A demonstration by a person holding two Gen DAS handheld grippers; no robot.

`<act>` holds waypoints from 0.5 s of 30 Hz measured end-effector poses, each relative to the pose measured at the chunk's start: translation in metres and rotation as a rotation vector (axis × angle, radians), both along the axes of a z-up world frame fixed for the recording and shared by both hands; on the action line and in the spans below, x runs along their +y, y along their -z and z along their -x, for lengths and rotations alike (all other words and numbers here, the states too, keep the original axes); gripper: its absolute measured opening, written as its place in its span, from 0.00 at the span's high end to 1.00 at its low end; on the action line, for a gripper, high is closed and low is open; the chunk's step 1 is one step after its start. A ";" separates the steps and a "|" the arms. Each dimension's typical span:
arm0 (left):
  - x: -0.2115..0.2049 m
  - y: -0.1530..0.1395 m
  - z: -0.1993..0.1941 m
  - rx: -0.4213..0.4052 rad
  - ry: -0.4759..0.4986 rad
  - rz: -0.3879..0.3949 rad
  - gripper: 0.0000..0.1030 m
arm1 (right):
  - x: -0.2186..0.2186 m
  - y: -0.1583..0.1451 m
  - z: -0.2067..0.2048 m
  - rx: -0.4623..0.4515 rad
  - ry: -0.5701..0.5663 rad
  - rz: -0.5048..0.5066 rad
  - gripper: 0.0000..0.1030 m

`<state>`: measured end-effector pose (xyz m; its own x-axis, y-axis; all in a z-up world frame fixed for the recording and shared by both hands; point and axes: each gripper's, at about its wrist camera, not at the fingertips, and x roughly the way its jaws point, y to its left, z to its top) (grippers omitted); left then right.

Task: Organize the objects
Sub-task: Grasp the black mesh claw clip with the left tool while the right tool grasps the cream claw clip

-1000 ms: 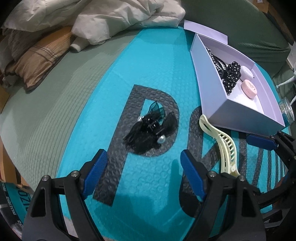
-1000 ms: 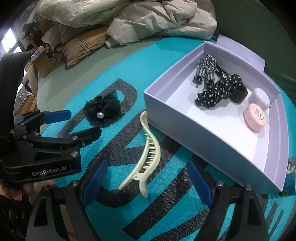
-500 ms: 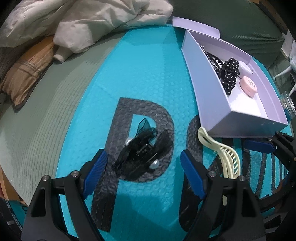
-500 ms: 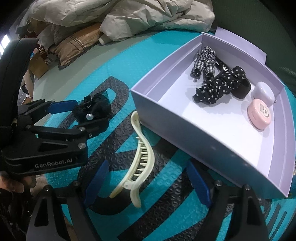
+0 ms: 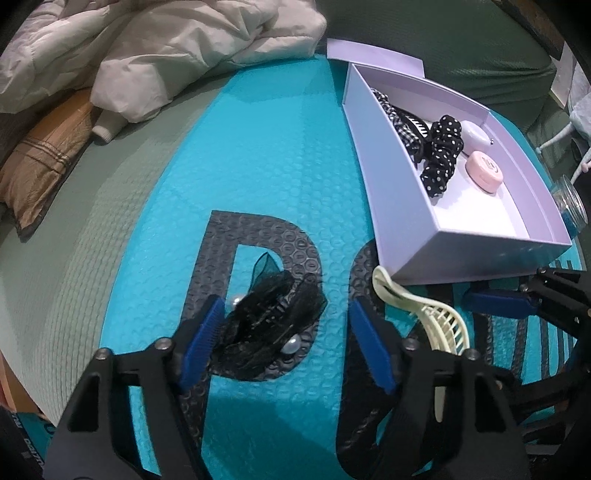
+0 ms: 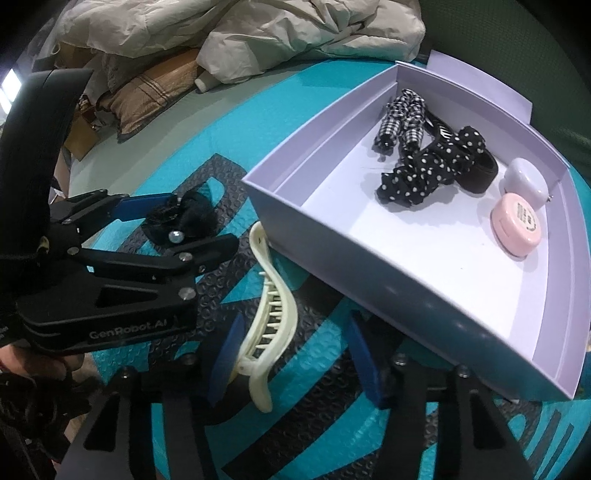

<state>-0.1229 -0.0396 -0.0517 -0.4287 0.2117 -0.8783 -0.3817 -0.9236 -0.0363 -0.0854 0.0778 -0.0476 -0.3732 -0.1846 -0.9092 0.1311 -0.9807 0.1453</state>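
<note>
Left wrist view: the left gripper (image 5: 286, 341) is set low in the frame over the black hair bow (image 5: 269, 325), which lies on the teal mat (image 5: 251, 166) at lower centre. Its jaws are closing with the bow between them; the left pad is at the bow's edge, the right pad stands clear, so nothing is pinched yet. The bow is straddled across its width, likely so soft mesh bunches into the pads.

Right wrist view: the right gripper (image 6: 291, 354) sits at the bottom centre over the cream hair claw (image 6: 269, 314), which lies just beside the near wall of the lilac box (image 6: 424, 295). Its jaws are closing too; the claw's lower end is against the left pad, a gap is seen on the right, no firm hold yet. The claw is approached at its thick spine end, probably for a stiffer grip.

The box fills the right of the frame and already holds a dotted scrunchie (image 6: 424, 173), a checked bow (image 6: 400, 118), a pink compact (image 6: 517, 225) and a white case (image 6: 524, 181). It is judged the sorting target for both loose pieces. A beige quilt (image 6: 258, 29) is bunched across the top.
</note>
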 end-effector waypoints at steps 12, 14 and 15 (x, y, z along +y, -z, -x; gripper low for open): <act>0.002 -0.003 -0.019 -0.015 0.011 -0.024 0.63 | -0.003 -0.003 -0.013 0.000 -0.063 0.019 0.71; 0.006 -0.003 -0.026 -0.017 0.019 -0.020 0.63 | -0.002 -0.003 -0.017 -0.001 -0.067 0.017 0.71; 0.007 -0.004 -0.029 -0.018 0.022 -0.016 0.63 | -0.001 -0.004 -0.019 0.000 -0.069 0.016 0.71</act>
<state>-0.0943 -0.0326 -0.0482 -0.4081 0.2350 -0.8822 -0.4011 -0.9142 -0.0580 -0.0665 0.0763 -0.0441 -0.3589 -0.2239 -0.9062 0.1980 -0.9670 0.1605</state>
